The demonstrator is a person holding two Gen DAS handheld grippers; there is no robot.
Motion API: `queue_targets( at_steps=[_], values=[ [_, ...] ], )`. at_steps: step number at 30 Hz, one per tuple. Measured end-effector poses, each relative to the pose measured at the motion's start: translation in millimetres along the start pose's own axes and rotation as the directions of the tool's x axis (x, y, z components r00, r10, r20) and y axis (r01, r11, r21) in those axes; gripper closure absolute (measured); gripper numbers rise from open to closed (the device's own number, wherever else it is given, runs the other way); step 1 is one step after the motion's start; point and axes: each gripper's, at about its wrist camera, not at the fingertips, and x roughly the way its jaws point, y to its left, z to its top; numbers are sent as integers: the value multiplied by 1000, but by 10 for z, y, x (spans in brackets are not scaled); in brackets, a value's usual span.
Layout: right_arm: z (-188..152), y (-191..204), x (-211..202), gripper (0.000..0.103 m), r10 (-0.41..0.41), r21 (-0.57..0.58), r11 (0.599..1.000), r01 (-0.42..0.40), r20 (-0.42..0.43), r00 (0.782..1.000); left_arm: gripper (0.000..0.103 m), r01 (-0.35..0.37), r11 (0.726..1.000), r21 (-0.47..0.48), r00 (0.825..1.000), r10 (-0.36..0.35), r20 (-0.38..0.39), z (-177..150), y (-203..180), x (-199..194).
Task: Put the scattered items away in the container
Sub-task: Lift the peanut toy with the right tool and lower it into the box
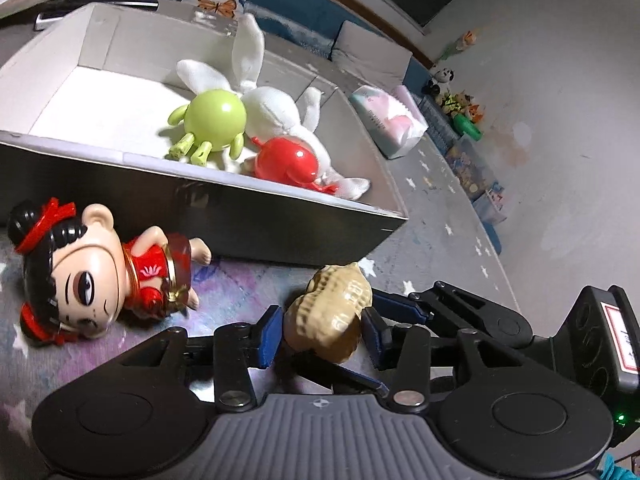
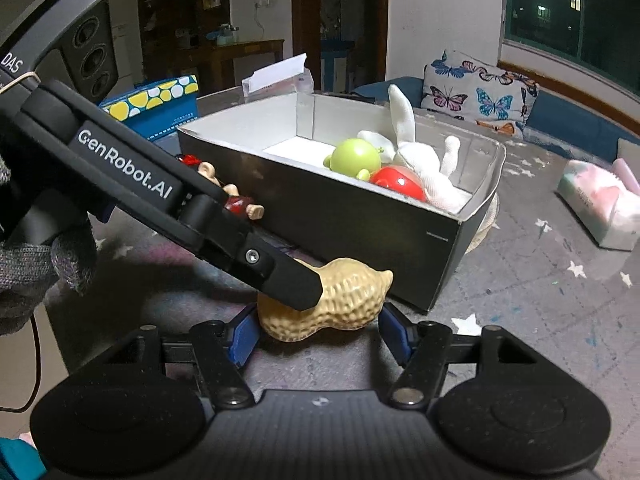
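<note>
A tan ceramic peanut (image 1: pixel 332 312) lies on the mat in front of the open box (image 1: pixel 248 216). My left gripper (image 1: pixel 322 334) has its blue pads (image 1: pixel 269 336) against both sides of the peanut. My right gripper (image 2: pixel 320 330) is open around the same peanut (image 2: pixel 340 304), with small gaps at both pads. The left gripper's finger (image 2: pixel 280 276) crosses over the peanut in the right wrist view. In the box (image 2: pixel 360 216) lie a green ball toy (image 1: pixel 212 118), a red ball toy (image 1: pixel 286 160) and a white plush rabbit (image 1: pixel 276 108). A doll in a red dress (image 1: pixel 96 276) lies on the mat left of the peanut.
A tissue pack (image 1: pixel 390 120) lies on the mat right of the box. Small toys and bins (image 1: pixel 460 120) line the far wall. A butterfly cushion (image 2: pixel 480 96) sits on the sofa behind. A blue box with yellow dots (image 2: pixel 156 108) stands behind the box's left end.
</note>
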Motion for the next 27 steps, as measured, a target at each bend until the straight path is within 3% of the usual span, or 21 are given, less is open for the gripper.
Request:
queue_targets(
  at_steps=[8, 15, 21, 27],
  values=[
    [284, 75, -269, 38, -30, -70, 997, 35, 77, 997, 57, 7, 999, 48, 995, -12, 101, 135, -218, -349],
    [756, -6, -121, 38, -20, -112, 993, 32, 106, 994, 57, -27, 998, 49, 986, 18, 164, 541, -176, -446],
    [1075, -105, 215, 38, -1, -116, 993, 8, 66, 998, 57, -36, 999, -7, 989, 36, 145, 904, 90, -337],
    [1206, -210, 583, 38, 35, -107, 994, -36, -11, 999, 57, -32, 997, -67, 995, 38, 91, 1065, 367, -166]
  ],
)
